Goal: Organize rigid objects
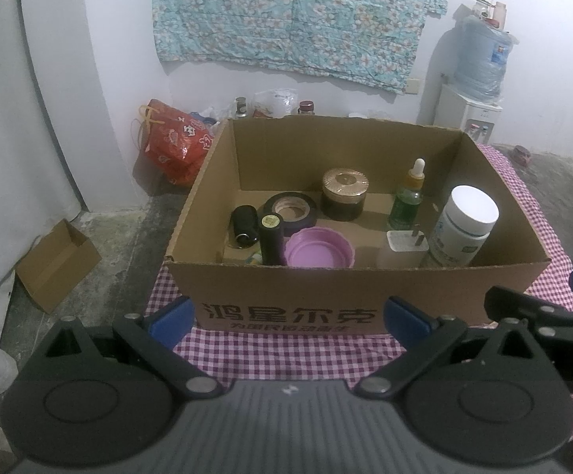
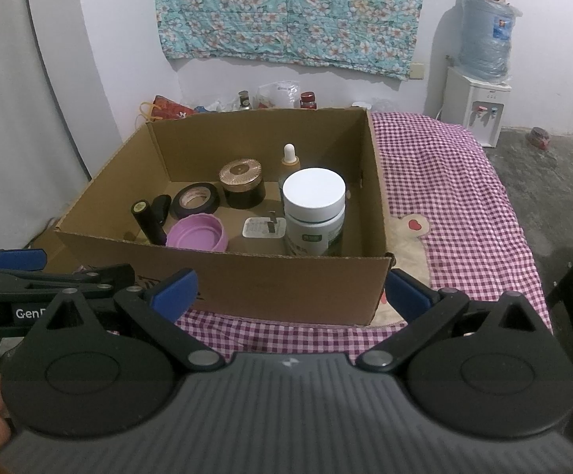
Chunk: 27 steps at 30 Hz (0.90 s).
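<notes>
Bottle (image 1: 462, 227), white-capped, stands at the cardboard box's (image 1: 357, 280) front right corner (probably light, stiff, slick); grasp its body below the cap. Left gripper (image 1: 288, 316) and right gripper (image 2: 290, 290) gape wide, empty.

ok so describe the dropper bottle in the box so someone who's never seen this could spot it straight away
Start at the open cardboard box on the purple checked cloth and look toward its far right corner. The dropper bottle stands upright there, behind the big white-capped jar and to the right of the dark jar with the ribbed gold lid. It is the only slim green bottle, topped by a white rubber bulb.
</notes>
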Each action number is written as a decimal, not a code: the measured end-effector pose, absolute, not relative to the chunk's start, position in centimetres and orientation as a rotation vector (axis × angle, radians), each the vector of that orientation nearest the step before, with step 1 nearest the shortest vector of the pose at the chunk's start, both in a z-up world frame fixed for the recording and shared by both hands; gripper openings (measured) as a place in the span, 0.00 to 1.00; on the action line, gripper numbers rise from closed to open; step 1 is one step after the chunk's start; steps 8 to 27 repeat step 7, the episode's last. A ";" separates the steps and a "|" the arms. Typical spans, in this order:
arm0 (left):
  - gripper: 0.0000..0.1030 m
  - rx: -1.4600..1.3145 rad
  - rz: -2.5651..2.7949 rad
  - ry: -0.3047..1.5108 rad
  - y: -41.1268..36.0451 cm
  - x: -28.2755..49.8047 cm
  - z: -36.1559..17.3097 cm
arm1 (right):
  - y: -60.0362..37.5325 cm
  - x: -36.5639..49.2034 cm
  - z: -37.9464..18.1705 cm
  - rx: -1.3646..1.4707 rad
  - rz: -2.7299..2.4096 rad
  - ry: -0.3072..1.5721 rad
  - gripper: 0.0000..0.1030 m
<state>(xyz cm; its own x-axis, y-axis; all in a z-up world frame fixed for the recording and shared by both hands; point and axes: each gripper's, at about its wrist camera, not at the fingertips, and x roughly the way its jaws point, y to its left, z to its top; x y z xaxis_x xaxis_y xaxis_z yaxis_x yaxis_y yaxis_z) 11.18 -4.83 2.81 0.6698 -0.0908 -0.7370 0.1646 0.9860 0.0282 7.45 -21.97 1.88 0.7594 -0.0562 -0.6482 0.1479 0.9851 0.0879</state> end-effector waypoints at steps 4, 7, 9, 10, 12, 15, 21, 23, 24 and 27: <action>1.00 0.095 -0.145 0.823 -4.8 11.2 2.8 | -21.9 7.4 1.9 0.137 -0.112 0.700 0.99; 1.00 0.096 -0.145 0.822 -4.8 11.2 2.9 | -21.7 7.6 1.9 0.134 -0.110 0.698 0.99; 1.00 0.096 -0.145 0.822 -4.8 11.2 2.9 | -21.7 7.6 1.9 0.134 -0.110 0.698 0.99; 1.00 0.096 -0.145 0.822 -4.8 11.2 2.9 | -21.7 7.6 1.9 0.134 -0.110 0.698 0.99; 1.00 0.096 -0.145 0.822 -4.8 11.2 2.9 | -21.7 7.6 1.9 0.134 -0.110 0.698 0.99; 1.00 0.096 -0.145 0.822 -4.8 11.2 2.9 | -21.7 7.6 1.9 0.134 -0.110 0.698 0.99; 1.00 0.096 -0.145 0.822 -4.8 11.2 2.9 | -21.7 7.6 1.9 0.134 -0.110 0.698 0.99; 1.00 0.096 -0.145 0.822 -4.8 11.2 2.9 | -21.7 7.6 1.9 0.134 -0.110 0.698 0.99; 1.00 0.096 -0.145 0.822 -4.8 11.2 2.9 | -21.7 7.6 1.9 0.134 -0.110 0.698 0.99; 1.00 0.096 -0.145 0.822 -4.8 11.2 2.9 | -21.7 7.6 1.9 0.134 -0.110 0.698 0.99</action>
